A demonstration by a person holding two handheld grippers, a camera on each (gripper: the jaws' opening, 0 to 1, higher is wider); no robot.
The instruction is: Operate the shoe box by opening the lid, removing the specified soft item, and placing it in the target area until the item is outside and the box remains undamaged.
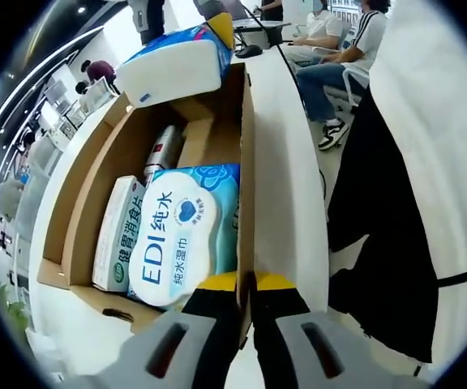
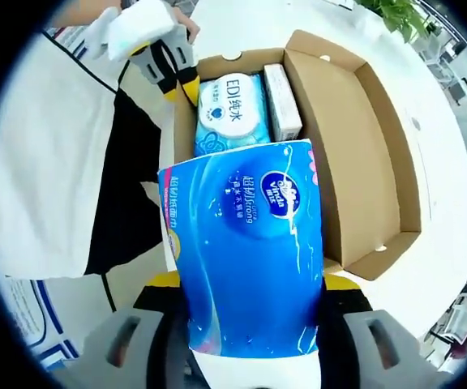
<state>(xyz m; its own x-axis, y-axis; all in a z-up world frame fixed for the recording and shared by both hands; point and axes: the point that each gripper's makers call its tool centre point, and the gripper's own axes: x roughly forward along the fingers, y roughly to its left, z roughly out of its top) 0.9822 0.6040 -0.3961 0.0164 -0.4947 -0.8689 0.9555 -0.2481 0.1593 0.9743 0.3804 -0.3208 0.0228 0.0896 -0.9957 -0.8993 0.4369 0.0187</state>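
Observation:
The cardboard shoe box (image 1: 96, 174) stands open on a white table, its lid (image 2: 363, 146) folded out to the side. Inside lie a light-blue wet-wipes pack (image 1: 186, 231) (image 2: 229, 109), a white-and-green carton (image 1: 120, 235) and a further small pack (image 1: 162, 150). My left gripper (image 1: 246, 284) is shut on the box's near side wall (image 1: 246, 162); it also shows as the left gripper (image 2: 173, 77) at the box corner. My right gripper (image 2: 250, 282) is shut on a blue soft tissue pack (image 2: 246, 251), held above the box. The same tissue pack (image 1: 177, 61) hangs over the box's far end.
The white table (image 1: 286, 162) runs on past the box. A person's white and black clothing (image 1: 412, 203) is close beside it. Seated people (image 1: 339, 57) are farther back. A green plant (image 2: 396, 16) stands beyond the box.

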